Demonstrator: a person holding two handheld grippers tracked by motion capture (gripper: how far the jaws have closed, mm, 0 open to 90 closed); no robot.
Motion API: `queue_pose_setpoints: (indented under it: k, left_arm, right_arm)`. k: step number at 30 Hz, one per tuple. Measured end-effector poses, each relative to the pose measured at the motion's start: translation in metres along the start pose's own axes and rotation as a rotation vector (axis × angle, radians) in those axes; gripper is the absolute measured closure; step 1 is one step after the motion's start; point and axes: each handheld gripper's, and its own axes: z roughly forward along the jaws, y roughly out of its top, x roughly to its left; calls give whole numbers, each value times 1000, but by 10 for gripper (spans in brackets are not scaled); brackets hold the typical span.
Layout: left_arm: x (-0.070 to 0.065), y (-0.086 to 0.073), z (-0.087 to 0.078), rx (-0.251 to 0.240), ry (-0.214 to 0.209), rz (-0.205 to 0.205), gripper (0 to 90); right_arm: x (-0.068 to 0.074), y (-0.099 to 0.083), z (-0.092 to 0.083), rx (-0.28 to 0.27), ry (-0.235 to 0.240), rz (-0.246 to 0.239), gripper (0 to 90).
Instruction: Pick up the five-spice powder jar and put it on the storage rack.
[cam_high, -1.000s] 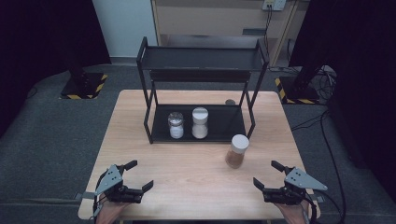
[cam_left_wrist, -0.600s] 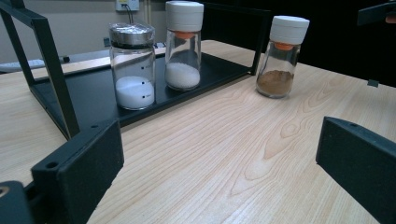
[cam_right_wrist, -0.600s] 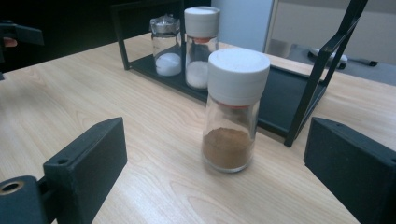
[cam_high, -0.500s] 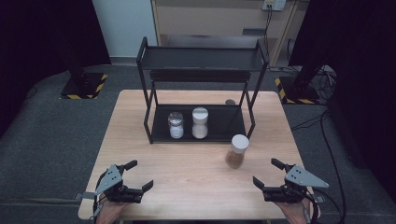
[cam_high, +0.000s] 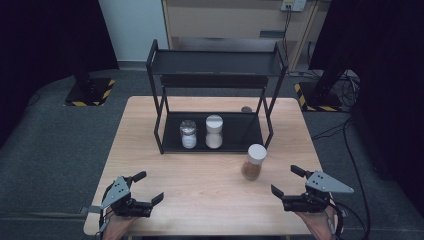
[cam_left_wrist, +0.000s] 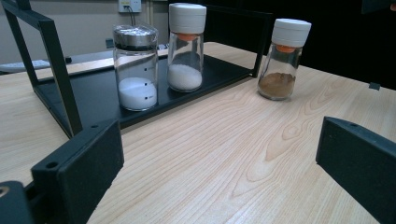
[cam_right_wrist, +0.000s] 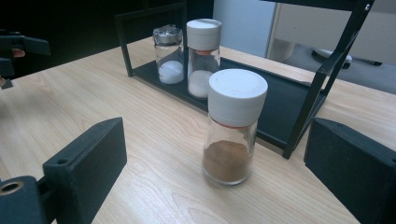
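Note:
A white-lidded jar of brown powder (cam_high: 253, 162) (cam_right_wrist: 231, 126) (cam_left_wrist: 282, 58) stands upright on the wooden table (cam_high: 200, 190), just outside the front right corner of a black two-tier rack (cam_high: 215, 100). On the rack's bottom shelf stand a metal-capped shaker (cam_high: 188, 134) (cam_left_wrist: 136, 67) and a white-lidded jar (cam_high: 214, 131) (cam_left_wrist: 186, 46), both holding white powder. My left gripper (cam_high: 148, 188) hovers open at the near left edge. At the near right my right gripper (cam_high: 288, 181) is open too, its jaws facing the brown jar from a short distance.
A small dark round object (cam_high: 246, 109) lies on the table behind the rack. The rack's top shelf (cam_high: 215, 62) is bare. Grey carpet surrounds the table, with stand bases marked by yellow-black tape (cam_high: 90, 92) and cables (cam_high: 345, 85) at the back right.

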Motion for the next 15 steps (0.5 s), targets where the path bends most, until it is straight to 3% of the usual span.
queue_pose_setpoints:
  k: [15]
  left_arm:
    - [1,0,0,0,0,-2,1]
  right_arm:
    - [-12,19,13,20,25,17,60]
